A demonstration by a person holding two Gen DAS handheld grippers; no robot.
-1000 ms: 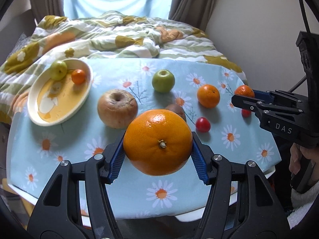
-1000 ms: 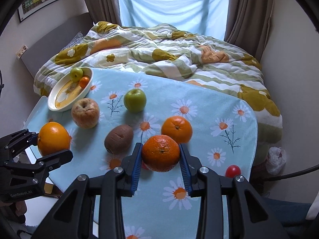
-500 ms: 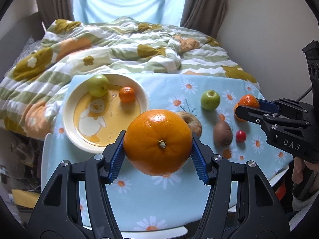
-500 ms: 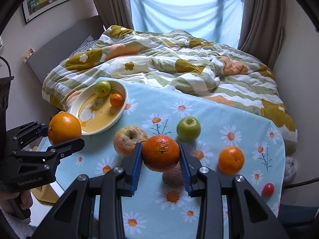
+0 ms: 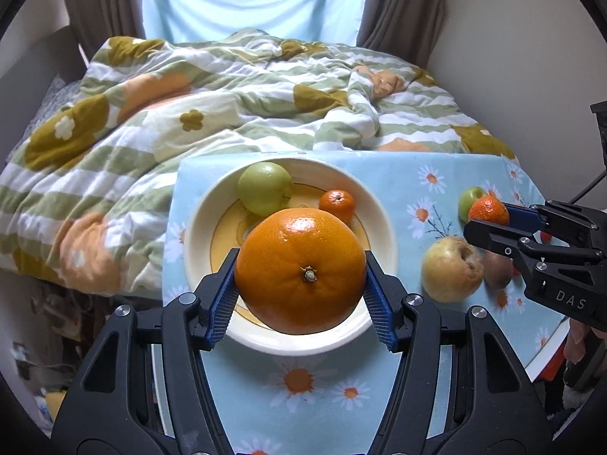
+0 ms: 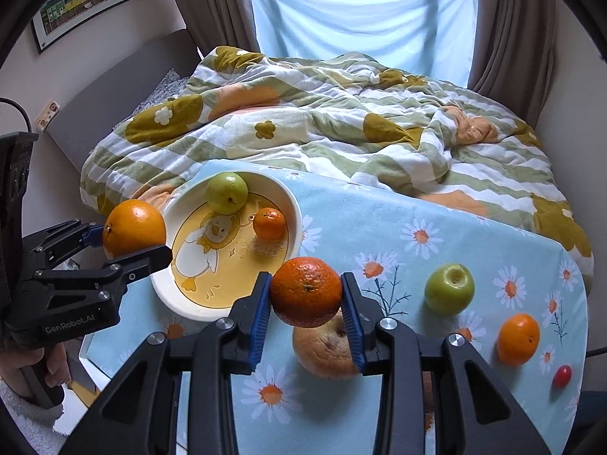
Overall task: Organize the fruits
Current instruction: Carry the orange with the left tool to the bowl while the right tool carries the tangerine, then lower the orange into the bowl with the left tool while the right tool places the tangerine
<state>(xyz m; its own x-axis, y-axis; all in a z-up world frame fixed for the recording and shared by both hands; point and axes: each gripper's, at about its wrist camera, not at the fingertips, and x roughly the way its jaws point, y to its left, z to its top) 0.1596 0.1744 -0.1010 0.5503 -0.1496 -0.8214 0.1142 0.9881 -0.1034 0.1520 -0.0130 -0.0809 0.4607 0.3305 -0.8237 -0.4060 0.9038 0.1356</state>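
Note:
My left gripper (image 5: 299, 299) is shut on a large orange (image 5: 299, 271) and holds it above the near part of a cream bowl (image 5: 379, 223). The bowl holds a green apple (image 5: 264, 188) and a small tangerine (image 5: 336, 204). My right gripper (image 6: 306, 316) is shut on a tangerine (image 6: 305, 291) and holds it above the table, just right of the bowl (image 6: 167, 295). In the right wrist view the left gripper (image 6: 125, 252) hangs with its orange (image 6: 133, 228) over the bowl's left rim.
On the daisy tablecloth (image 6: 379, 227) lie a bruised apple (image 6: 326, 352), a green apple (image 6: 449, 289), an orange (image 6: 518, 338) and a cherry tomato (image 6: 561, 376). A brown fruit (image 5: 497, 271) lies beside the bruised apple. A bed with a rumpled quilt (image 6: 322, 113) adjoins the table's far side.
Both grippers have moved left with their fruit. The left one now holds its orange over the bowl, and the right one has come up beside the bowl.

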